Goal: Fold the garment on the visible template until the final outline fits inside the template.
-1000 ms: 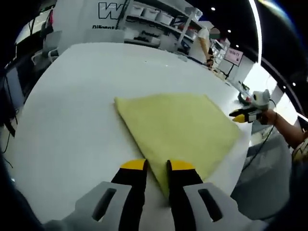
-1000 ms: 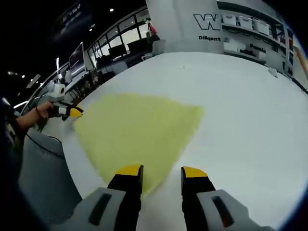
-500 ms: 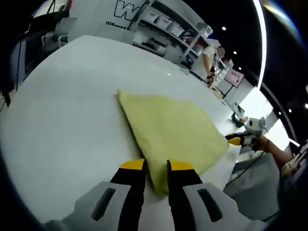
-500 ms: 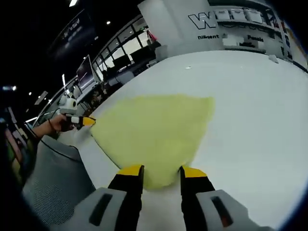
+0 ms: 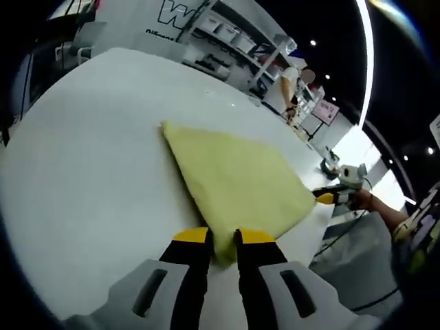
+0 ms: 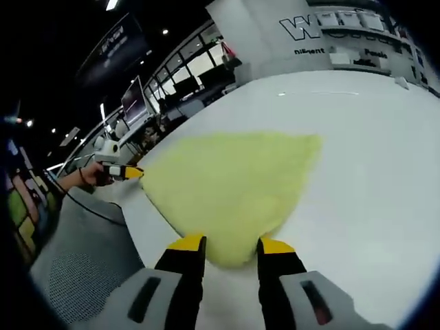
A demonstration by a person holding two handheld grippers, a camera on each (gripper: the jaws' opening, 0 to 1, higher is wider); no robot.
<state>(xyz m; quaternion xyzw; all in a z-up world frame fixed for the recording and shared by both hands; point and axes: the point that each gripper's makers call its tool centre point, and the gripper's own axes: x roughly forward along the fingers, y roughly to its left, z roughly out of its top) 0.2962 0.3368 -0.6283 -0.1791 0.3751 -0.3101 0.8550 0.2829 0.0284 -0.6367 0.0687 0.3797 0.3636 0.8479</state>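
Left gripper (image 5: 221,236): its 2 yellow-tipped jaws stand close together at the near corner of the yellow garment (image 5: 237,182); the corner lies in the narrow gap, so it looks pinched, though I cannot tell for sure that the jaws have closed on it.

Yellow garment: lies flat on the white table (image 5: 82,172), a roughly 4-sided shape, one edge near the table's edge.

Right gripper (image 6: 230,243): jaws spread, the garment's (image 6: 230,185) other near corner lying between the tips, not yet clamped.

Progress: my judgement is an early stage. The cloth looks spread out with both grippers at its 2 near corners, so a fold is about to begin; folding down to the template outline is left. I cannot make out any template marking on the table.

Left gripper view adds: shelving with bins (image 5: 227,38) behind the table, and the right gripper (image 5: 328,198) at the cloth's corner.

Right gripper view adds: a row of windows (image 6: 172,79), a grey mesh chair (image 6: 89,282), and the left gripper (image 6: 127,172) by the cloth.
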